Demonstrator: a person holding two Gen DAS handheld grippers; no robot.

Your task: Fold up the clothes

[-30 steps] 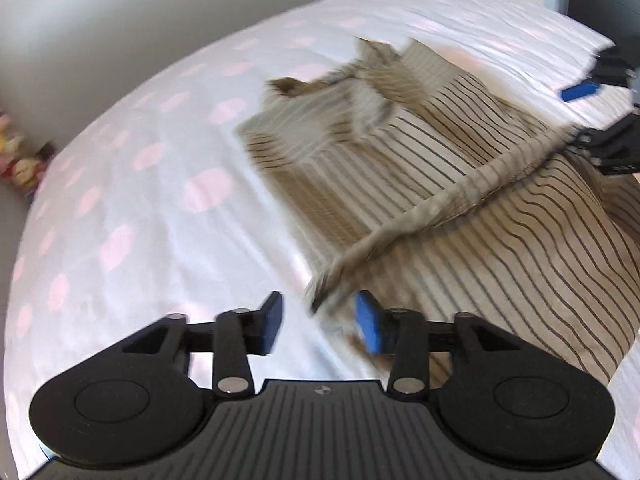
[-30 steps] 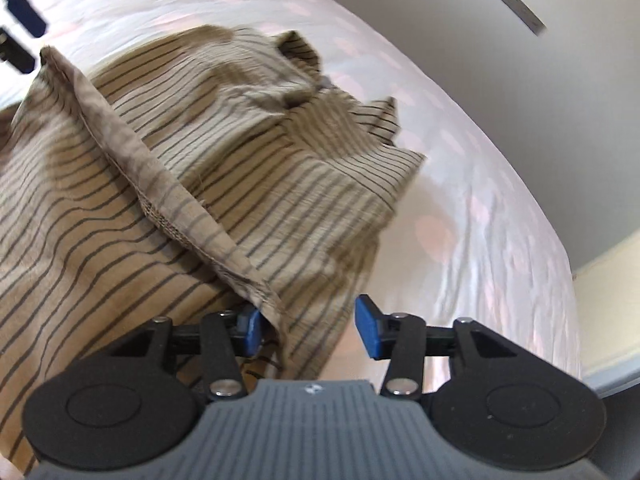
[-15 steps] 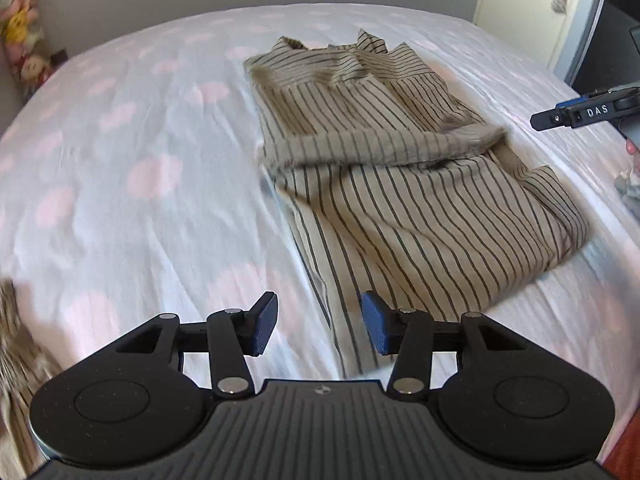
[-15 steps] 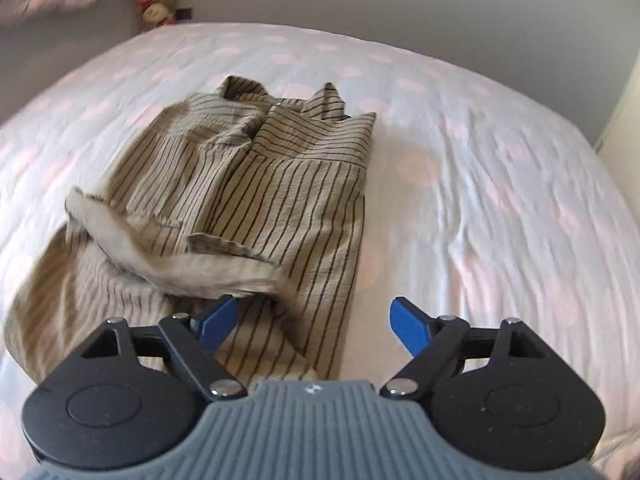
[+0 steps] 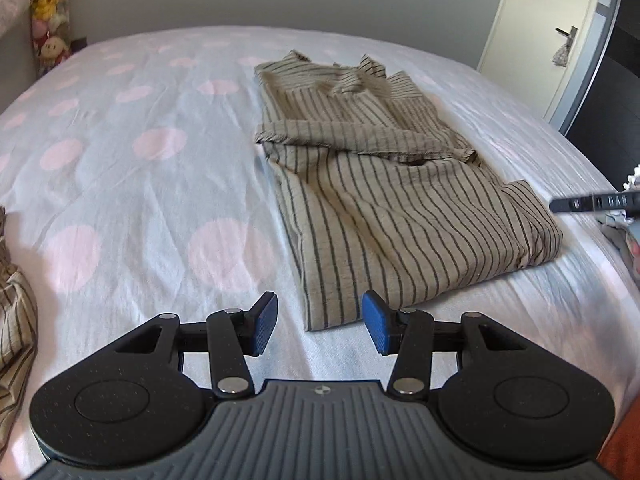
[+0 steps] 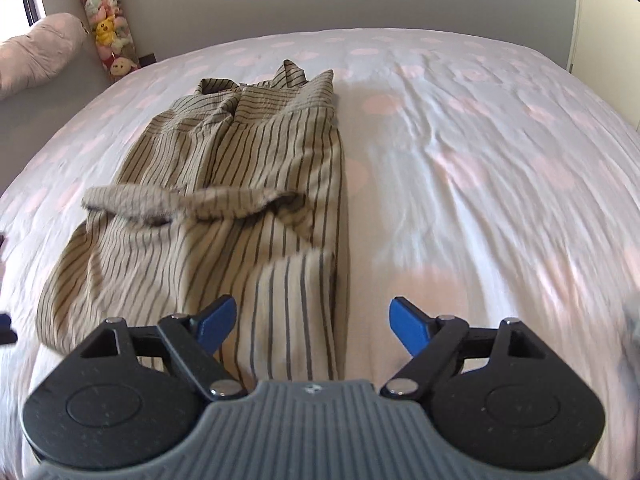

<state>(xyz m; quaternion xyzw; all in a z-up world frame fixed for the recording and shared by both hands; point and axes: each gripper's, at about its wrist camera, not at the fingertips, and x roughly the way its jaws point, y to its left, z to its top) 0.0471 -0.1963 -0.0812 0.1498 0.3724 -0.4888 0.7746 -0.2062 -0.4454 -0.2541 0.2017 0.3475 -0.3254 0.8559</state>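
Note:
A beige shirt with dark stripes [image 5: 380,200] lies on the bed, collar at the far end, one sleeve [image 5: 360,138] laid crosswise over its middle. My left gripper [image 5: 320,328] hovers open above the shirt's near left hem corner, with nothing pinched between its pads. In the right wrist view the same shirt [image 6: 248,168] fills the left half and the sleeve [image 6: 192,200] lies across it. My right gripper [image 6: 314,324] stands wide open over the shirt's near right edge, with cloth below the jaws but no pad touching it. Its finger [image 5: 588,202] shows at the left wrist view's right edge.
The white sheet with pink dots [image 5: 140,160] covers the whole bed. Another striped garment [image 5: 16,320] lies at the near left edge. More cloth [image 5: 628,236] sits at the right edge. Plush toys [image 6: 108,28] and a pillow [image 6: 36,52] are at the far left, a door [image 5: 536,40] at the far right.
The band of cloth stretched between both grippers now lies across the shirt. The right jaws have spread wide and let it go. Both grippers have rolled level and drawn back to the near hem.

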